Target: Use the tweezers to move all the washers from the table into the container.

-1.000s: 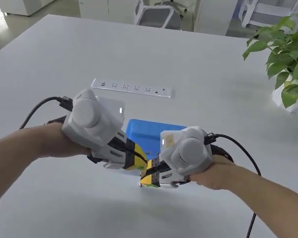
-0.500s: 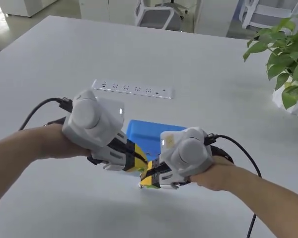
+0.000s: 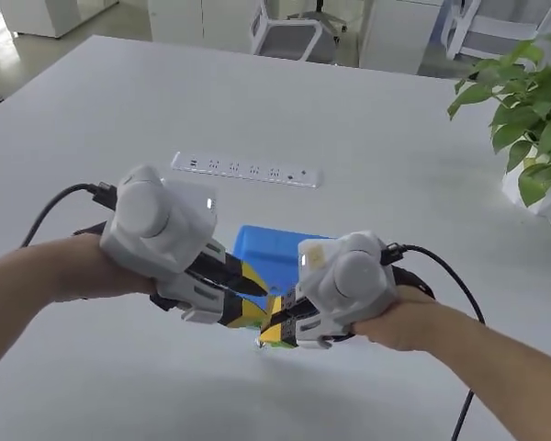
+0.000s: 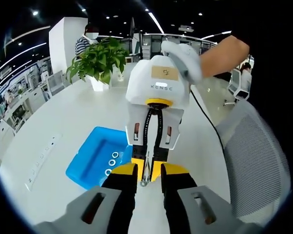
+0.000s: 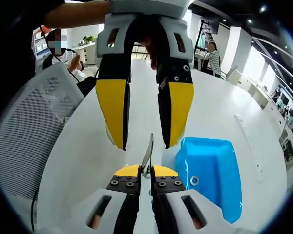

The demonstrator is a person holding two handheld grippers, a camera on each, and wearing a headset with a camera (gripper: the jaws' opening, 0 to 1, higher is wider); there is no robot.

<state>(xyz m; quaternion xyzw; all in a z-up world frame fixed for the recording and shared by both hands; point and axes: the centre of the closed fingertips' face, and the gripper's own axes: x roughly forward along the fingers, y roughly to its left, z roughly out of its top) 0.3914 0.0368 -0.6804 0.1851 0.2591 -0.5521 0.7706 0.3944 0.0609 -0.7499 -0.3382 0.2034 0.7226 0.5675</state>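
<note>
- Right gripper view, bottom centre: the yellow-tipped right tongs are pressed together on thin silver metal tweezers, whose point rises toward the middle of the frame.
- Just above, the left tongs reach down from the top of the frame to face them. Their two yellow tips are spread wide and hold nothing. The tweezers' point sits in the gap between the tips, and I cannot tell whether it touches either.
- At the lower right of that frame, a blue rectangular plastic container rests on the white desk, just beside the right tongs. One of the small silver ring washers lies on its floor.
- Left gripper view: the container sits left of centre, with three washers in a short row inside it, near the wall closest to the tongs.
- Head view: the two tongs meet nose to nose at lower centre, over the container's near edge.
- Higher in the head view, a white power strip lies flat on the desk, well apart from the container.
- At the upper right corner of the head view, a green leafy potted plant stands by the desk's edge.
</note>
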